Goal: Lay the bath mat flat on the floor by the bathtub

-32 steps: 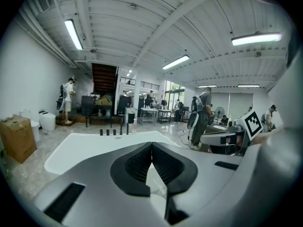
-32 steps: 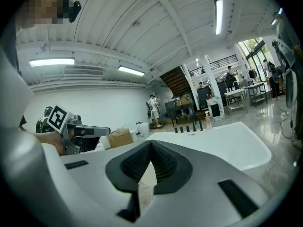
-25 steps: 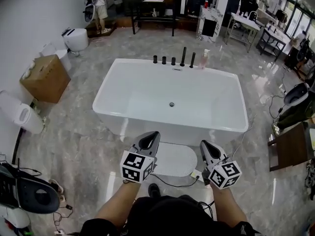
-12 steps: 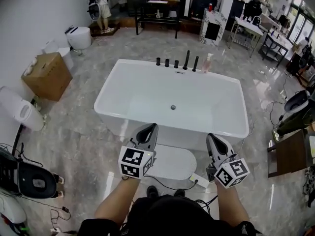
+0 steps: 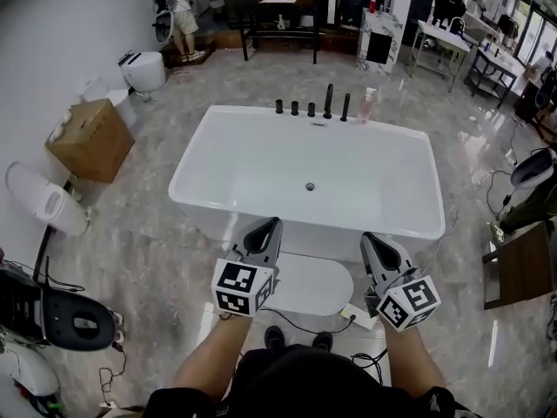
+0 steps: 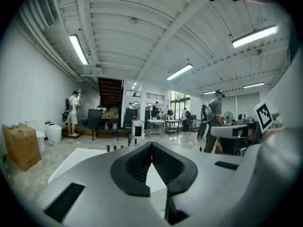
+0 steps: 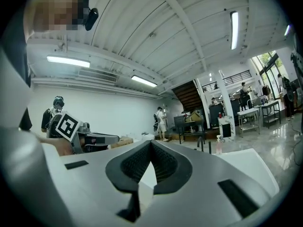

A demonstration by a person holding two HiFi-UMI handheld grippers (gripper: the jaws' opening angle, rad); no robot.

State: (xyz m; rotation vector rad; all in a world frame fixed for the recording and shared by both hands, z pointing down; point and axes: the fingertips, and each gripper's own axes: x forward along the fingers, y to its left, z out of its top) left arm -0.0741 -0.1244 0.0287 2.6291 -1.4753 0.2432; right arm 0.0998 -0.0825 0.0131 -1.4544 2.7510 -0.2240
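One white bathtub (image 5: 318, 238) stood on marble floor, five black tap fittings (image 5: 311, 109) along far rim. One white bath mat (image 5: 309, 284) lay flat on floor just beside tub's near side, long axis parallel to it. Left gripper (image 5: 268, 226) and right gripper (image 5: 371, 239) hovered over mat's ends, jaws pressed together, empty.

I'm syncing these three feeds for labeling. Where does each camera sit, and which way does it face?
Head view: on the person's head, steeply down at bathtub, bath mat; forearms, left gripper, right gripper show.
Left gripper view: rides the left gripper, level across the bathtub; its shut jaws show.
Right gripper view: rides the right gripper, likewise; its shut jaws show.
Shared: both gripper views see the staircase and bathtub.
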